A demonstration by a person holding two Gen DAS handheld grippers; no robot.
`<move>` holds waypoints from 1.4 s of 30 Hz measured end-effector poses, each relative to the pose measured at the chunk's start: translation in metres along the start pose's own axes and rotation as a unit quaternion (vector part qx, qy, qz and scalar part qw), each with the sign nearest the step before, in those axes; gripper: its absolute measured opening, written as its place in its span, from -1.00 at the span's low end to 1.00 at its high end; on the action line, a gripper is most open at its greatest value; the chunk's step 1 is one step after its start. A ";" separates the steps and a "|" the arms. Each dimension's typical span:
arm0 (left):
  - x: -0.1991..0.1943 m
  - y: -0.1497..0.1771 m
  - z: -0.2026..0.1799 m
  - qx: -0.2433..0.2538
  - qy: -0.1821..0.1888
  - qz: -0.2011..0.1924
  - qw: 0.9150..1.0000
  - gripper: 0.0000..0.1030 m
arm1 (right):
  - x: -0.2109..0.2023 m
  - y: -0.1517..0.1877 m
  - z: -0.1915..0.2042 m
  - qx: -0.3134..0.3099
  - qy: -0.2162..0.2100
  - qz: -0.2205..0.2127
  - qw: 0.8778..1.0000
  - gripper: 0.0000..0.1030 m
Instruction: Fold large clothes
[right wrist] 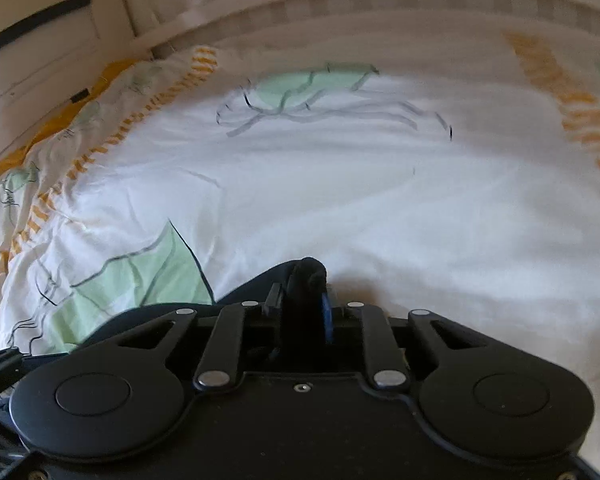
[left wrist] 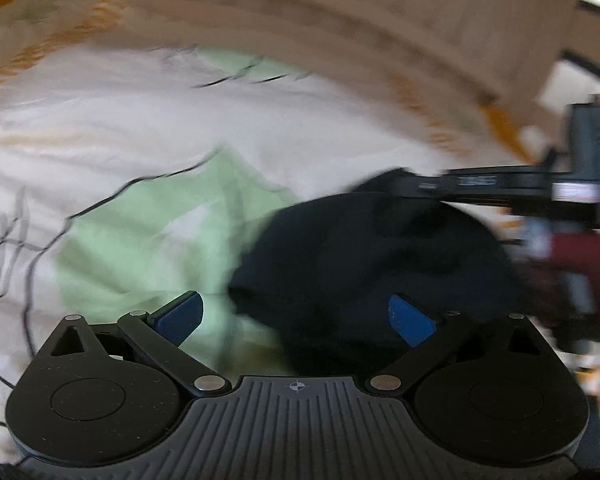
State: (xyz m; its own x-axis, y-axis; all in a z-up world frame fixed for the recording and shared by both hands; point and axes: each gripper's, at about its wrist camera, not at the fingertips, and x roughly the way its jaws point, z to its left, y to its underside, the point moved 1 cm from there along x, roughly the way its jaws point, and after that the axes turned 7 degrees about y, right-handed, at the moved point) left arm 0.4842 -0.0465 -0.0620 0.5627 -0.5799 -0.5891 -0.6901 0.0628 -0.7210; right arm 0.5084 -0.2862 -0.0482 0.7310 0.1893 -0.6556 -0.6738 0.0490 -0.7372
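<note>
A dark navy garment [left wrist: 380, 248] lies bunched on the white bed cover [left wrist: 140, 120]. In the left wrist view my left gripper [left wrist: 296, 318] is open, its blue pads [left wrist: 180, 316] wide apart. The garment's lower edge reaches in beside the right pad, and nothing is pinched. My right gripper [left wrist: 400, 184] comes in from the right and bites the garment's upper edge. In the right wrist view the right gripper [right wrist: 304, 300] is shut on a bunched fold of the dark garment [right wrist: 308, 274]. The rest of the cloth trails off to the lower left, under the gripper body.
The bed cover [right wrist: 380, 200] is white with green leaf prints and orange striped borders. A pale wooden bed frame [left wrist: 340, 8] runs along the far side. White furniture with dark handles [right wrist: 40, 40] stands beyond the bed's left corner. A maroon sleeve [left wrist: 580, 256] shows behind the right gripper.
</note>
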 end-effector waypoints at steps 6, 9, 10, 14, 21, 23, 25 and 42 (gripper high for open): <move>-0.011 0.028 -0.033 0.024 0.069 0.042 0.996 0.95 | -0.066 0.000 0.025 -0.055 -0.008 -0.084 0.995 -0.50; -0.016 0.045 -0.041 0.030 0.065 0.054 0.996 0.95 | -0.114 0.012 0.046 -0.097 -0.010 -0.131 0.987 -0.50; -0.018 0.047 -0.043 0.027 0.064 0.055 0.996 0.95 | -0.130 0.017 0.052 -0.107 -0.013 -0.145 0.984 -0.50; -0.028 0.059 -0.050 0.011 0.058 0.053 0.997 0.95 | -0.196 0.052 0.080 -0.143 -0.023 -0.199 0.969 -0.50; -0.057 0.089 -0.058 0.027 0.018 0.054 0.998 0.95 | -0.274 0.152 0.130 -0.214 -0.036 -0.223 0.950 -0.50; -0.069 0.101 -0.059 0.044 0.003 0.055 0.997 0.95 | -0.283 0.182 0.140 -0.230 -0.038 -0.208 0.950 -0.50; -0.080 0.116 -0.060 0.069 -0.018 0.060 0.996 0.94 | -0.285 0.212 0.151 -0.260 -0.032 -0.186 0.947 -0.46; -0.173 0.125 -0.017 -0.037 -0.042 0.034 0.998 0.96 | -0.296 0.212 0.084 0.033 -0.048 -0.058 0.997 0.29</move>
State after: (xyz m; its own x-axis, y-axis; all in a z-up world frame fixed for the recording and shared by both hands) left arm 0.2929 0.0480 -0.0433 0.5477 -0.5059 -0.6665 -0.7580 0.0374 -0.6512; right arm 0.1401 -0.2490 0.0029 0.7931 0.2709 -0.5455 -0.5932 0.1405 -0.7927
